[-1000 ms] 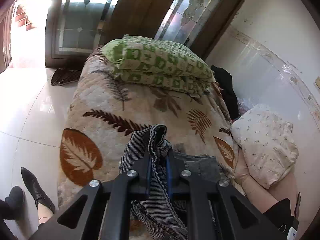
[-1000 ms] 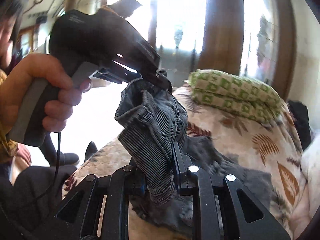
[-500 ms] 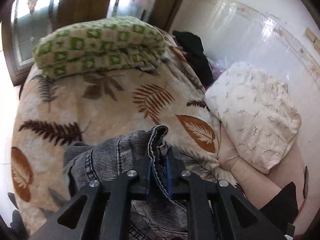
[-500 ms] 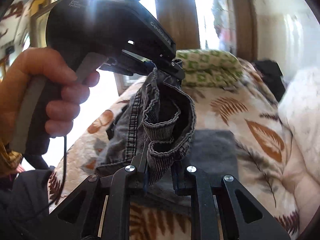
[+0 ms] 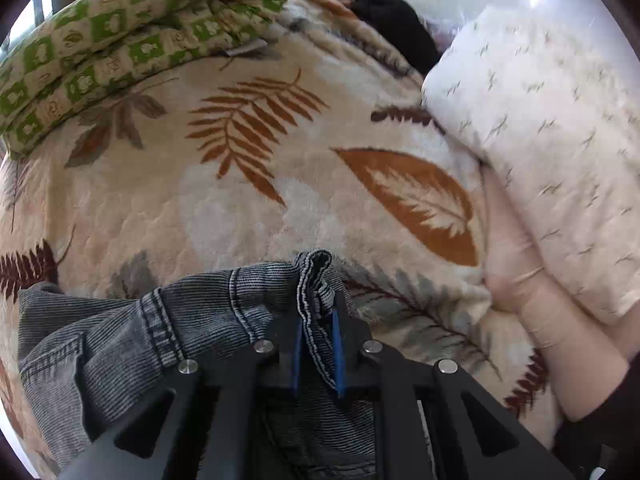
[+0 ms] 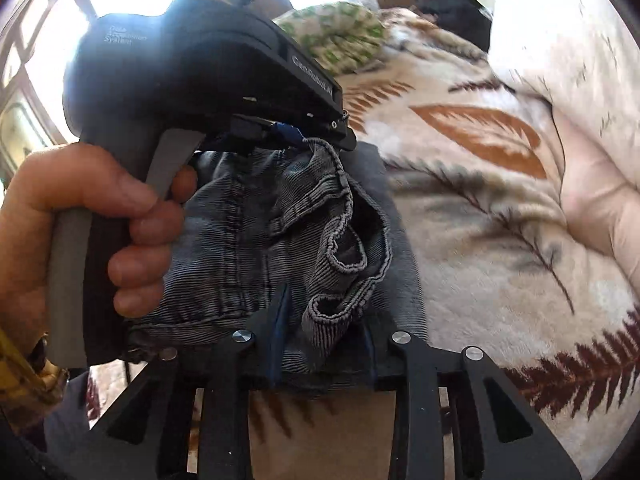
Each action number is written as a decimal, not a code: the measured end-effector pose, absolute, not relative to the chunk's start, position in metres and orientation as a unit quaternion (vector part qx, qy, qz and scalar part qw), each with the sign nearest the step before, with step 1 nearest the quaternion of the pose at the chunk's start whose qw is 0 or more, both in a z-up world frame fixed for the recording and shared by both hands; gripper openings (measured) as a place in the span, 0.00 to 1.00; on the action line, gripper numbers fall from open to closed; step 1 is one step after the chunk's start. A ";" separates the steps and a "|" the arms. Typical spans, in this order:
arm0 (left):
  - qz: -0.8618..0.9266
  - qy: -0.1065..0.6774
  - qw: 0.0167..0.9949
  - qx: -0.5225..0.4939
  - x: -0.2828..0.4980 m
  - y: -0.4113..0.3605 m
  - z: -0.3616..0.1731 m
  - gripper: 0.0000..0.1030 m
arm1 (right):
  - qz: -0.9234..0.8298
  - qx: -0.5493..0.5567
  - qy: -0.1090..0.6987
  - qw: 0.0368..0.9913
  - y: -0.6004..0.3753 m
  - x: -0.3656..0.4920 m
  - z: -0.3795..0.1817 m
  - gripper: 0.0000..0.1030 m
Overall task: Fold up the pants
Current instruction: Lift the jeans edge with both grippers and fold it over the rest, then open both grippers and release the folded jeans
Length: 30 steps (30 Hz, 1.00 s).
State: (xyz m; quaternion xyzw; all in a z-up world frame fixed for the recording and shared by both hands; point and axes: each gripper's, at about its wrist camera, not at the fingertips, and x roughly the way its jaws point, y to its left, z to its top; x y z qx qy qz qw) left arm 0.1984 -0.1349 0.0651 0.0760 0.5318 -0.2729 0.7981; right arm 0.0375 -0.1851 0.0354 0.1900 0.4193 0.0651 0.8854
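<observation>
The pants (image 5: 132,332), grey and ribbed like corduroy, lie bunched on the bed's leaf-patterned blanket (image 5: 248,208), with one end lifted over the part that already lies flat, which reads as a fold being laid down.

The left gripper (image 5: 316,344) is clamped narrow on a hemmed edge, the cloth standing up between its blue pads. Holding that edge keeps the layer taut and lets it be set straight rather than dropped in a heap.

The right gripper (image 6: 324,340) has its jaws opening; a folded hem sits between them, but the pads stand apart from it on both sides, so it looks to be letting its corner go. In the right wrist view a hand (image 6: 92,232) squeezes the left gripper's handle, just above the pants.

The green checked quilt (image 5: 120,40) and the white pillow (image 5: 552,140) sit further up the bed (well clear of the pants), leaving room to lay them out.
</observation>
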 end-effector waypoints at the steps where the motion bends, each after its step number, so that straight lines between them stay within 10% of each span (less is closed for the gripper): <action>1: -0.270 0.533 0.798 0.080 0.198 -0.137 0.063 0.14 | 0.064 0.194 0.421 0.884 -0.186 0.038 0.034 0.29; 13: -0.258 0.478 0.835 0.092 0.157 -0.098 0.128 0.43 | 0.063 0.170 0.416 0.891 -0.181 0.035 0.033 0.30; 30: -0.187 0.452 0.861 0.140 0.106 -0.018 0.120 0.44 | 0.005 0.073 0.328 0.942 -0.181 0.014 0.095 0.57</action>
